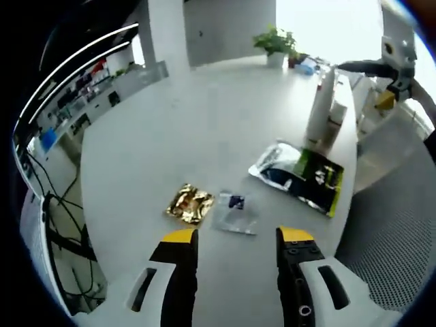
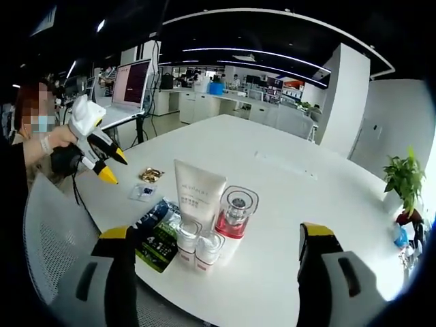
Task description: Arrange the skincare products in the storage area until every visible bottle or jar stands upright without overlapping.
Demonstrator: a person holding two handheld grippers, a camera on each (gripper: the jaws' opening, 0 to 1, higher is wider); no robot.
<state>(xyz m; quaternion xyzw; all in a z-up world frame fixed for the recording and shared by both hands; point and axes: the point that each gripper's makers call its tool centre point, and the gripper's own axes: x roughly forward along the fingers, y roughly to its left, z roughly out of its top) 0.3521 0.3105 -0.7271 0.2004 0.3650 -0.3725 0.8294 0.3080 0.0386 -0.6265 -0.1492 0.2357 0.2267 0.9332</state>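
With both the left claw (image 1: 231, 235) and right claw (image 2: 214, 235) released and empty, the white plastic tube (image 2: 197, 193), the clear pink-based bottle (image 2: 234, 214) and two small white bottles (image 2: 199, 246) already stand upright on the white worktop (image 2: 286, 184), so little seems left.

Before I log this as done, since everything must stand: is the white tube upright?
Upright: the white tube stands on its broad end on the table, rising behind two small bottles.

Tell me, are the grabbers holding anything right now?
No, nothing. The left gripper and right gripper are both open and empty; the tube stands untouched on the table.
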